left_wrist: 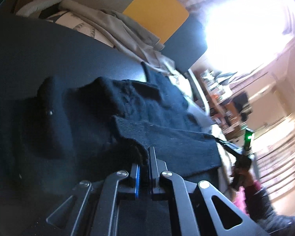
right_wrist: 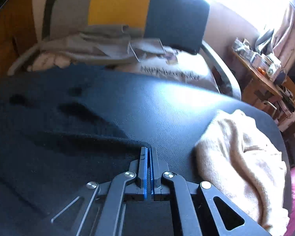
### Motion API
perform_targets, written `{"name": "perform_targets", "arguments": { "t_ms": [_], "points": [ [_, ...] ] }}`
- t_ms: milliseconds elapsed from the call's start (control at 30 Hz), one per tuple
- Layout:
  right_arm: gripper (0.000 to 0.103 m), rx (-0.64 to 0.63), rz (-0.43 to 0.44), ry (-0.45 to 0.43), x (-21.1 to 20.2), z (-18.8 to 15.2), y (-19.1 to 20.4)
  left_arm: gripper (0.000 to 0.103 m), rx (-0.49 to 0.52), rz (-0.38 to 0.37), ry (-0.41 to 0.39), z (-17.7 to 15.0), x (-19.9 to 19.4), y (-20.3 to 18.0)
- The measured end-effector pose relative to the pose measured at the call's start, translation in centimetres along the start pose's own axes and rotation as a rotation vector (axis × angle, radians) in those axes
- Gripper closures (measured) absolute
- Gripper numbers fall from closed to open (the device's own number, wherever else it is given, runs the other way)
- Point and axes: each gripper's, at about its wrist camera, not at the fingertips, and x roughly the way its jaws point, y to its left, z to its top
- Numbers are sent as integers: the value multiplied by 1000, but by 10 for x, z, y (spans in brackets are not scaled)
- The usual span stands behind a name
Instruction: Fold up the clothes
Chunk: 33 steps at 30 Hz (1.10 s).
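Dark desk (right_wrist: 167,106) fills both views, sunlit from a far window. Nearest, the left gripper (left_wrist: 145,157) has its jaws clenched on an edge of the black knit garment (left_wrist: 147,106), which runs away from the jaws toward the far right. The right gripper (right_wrist: 148,153) has its jaws pressed together at the garment's near hem; whether cloth sits between them is hard to tell. Right of it lies a cream garment (right_wrist: 236,157). Beyond, a chair (right_wrist: 177,13) piled with pale clothes. Black on dark hides the garment's outline.
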Motion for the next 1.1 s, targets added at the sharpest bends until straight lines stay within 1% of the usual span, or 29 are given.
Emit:
{"name": "perform_targets", "arguments": {
  "t_ms": [100,200,267,300,333,400,500,533,567,600,633,667,700,800,900,933,1000,1100],
  "points": [
    [101,15,-31,-12,2,0,-5,100,-10,54,33,1,13,9],
    [100,32,-58,-24,3,0,-9,99,-25,56,36,-1,15,18],
    [92,55,-56,-28,0,0,-12,97,-35,52,35,-2,14,22],
    [84,65,-58,-30,-4,0,-13,95,-39,47,34,-1,14,23],
    [76,76,-61,-33,-8,-1,-14,90,-43,40,32,-1,13,24],
    [74,82,-59,-63,-22,0,-13,86,-45,32,21,1,9,25],
    [64,60,-52,-136,-47,1,0,81,-69,25,11,5,8,27],
    [62,54,-31,-152,-53,1,8,81,-76,34,7,7,9,27],
    [61,49,-3,-154,-55,1,17,81,-72,50,5,9,11,26],
    [56,45,25,-157,-57,0,27,84,-60,68,5,11,14,25],
    [54,40,52,-160,-58,0,36,89,-44,91,8,12,16,22],
    [53,36,80,-163,-60,0,45,92,-21,113,12,14,18,18],
    [53,32,97,-159,-60,-1,54,98,9,136,8,17,19,12],
    [54,76,96,-112,-45,-7,67,99,97,173,-41,31,10,-9],
    [54,154,103,-83,-32,-11,62,99,141,205,-92,45,-5,-22],
    [54,178,103,-81,-28,-13,58,99,145,220,-93,48,-5,-21],
    [53,205,100,-78,-20,-17,55,99,147,287,-49,49,6,-12],
    [51,196,81,-108,-18,-25,59,99,122,364,28,40,25,9]
  ]
}}
